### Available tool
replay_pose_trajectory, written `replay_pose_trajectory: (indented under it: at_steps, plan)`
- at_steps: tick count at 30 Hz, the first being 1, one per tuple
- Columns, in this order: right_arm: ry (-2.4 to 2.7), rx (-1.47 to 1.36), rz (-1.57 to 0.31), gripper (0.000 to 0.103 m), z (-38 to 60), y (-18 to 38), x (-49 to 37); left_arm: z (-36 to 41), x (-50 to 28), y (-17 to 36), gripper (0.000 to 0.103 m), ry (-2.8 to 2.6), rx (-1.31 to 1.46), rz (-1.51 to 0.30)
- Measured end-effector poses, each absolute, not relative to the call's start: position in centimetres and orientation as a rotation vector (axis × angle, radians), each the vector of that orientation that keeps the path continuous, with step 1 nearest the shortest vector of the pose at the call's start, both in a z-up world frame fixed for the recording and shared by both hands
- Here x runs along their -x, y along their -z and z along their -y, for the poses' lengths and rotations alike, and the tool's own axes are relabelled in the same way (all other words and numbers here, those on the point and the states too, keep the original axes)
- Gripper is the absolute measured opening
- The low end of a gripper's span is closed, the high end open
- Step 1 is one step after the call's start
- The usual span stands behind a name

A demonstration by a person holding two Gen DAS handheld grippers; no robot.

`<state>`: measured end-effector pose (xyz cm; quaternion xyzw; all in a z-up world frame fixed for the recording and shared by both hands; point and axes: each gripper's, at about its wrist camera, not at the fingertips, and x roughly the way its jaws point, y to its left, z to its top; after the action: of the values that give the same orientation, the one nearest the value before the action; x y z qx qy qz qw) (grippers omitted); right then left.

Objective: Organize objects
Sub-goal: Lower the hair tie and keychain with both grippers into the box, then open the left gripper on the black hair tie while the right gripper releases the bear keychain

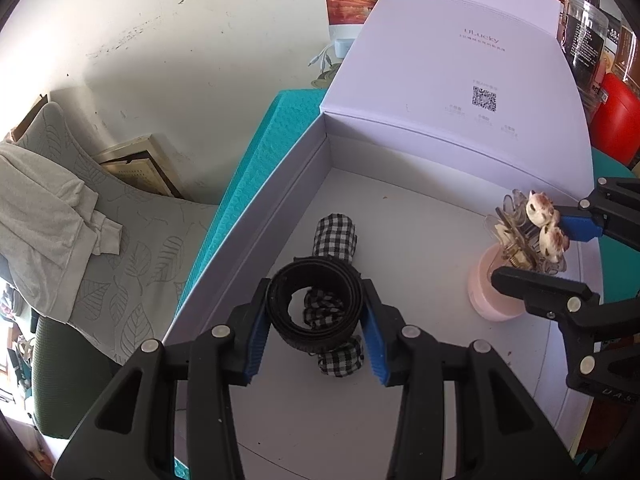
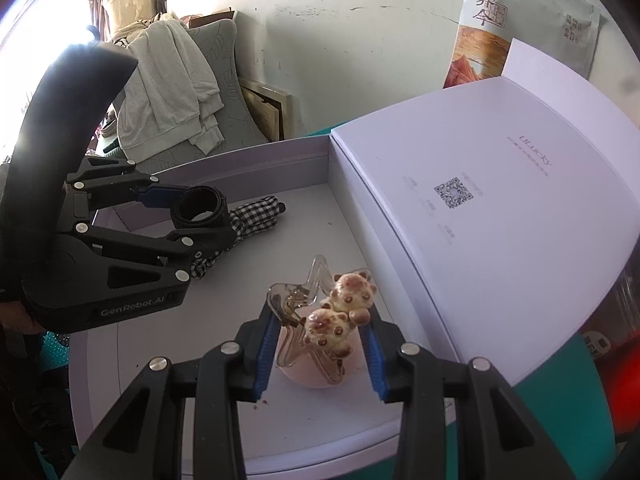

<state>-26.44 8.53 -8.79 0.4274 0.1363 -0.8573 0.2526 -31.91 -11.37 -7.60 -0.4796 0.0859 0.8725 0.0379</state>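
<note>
My left gripper (image 1: 316, 344) is shut on a coiled black belt (image 1: 316, 308) and holds it over a black-and-white checkered cloth piece (image 1: 336, 236) inside an open white box (image 1: 256, 236). My right gripper (image 2: 320, 356) is shut on a clear hair claw clip with two bear figures (image 2: 332, 320), just above a pink round container (image 2: 312, 380) on the box floor. The left gripper with the belt (image 2: 200, 210) also shows in the right wrist view, and the clip (image 1: 532, 232) and pink container (image 1: 492, 288) in the left wrist view.
The box lid (image 1: 460, 80) stands open at the back, with a QR code on it. The box rests on a teal mat (image 1: 256, 160). A snack bag (image 2: 496, 20) leans on the wall. A chair with grey clothing (image 1: 48, 216) stands left. Jars and a red object (image 1: 616, 116) are at right.
</note>
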Motion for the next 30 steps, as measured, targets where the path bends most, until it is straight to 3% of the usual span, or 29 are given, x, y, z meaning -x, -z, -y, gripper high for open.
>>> replay_pose_trajectory:
  at_steps: [2,7,30]
  plan:
    - [2.334,-1.165,-0.373,0.04,-8.6,8.8,26.4,11.4,31.9,7.7,0.04,-2.676,1.474,-0.261]
    - [2.34,-1.148,-0.349,0.055,-8.9,8.4,26.2,11.2,31.4,7.5,0.041,-2.675,1.478,-0.258]
    - [2.44,-1.008,-0.343,0.055,-10.4,1.6,20.7,11.0,24.3,-1.0,0.045,-2.769,1.333,-0.229]
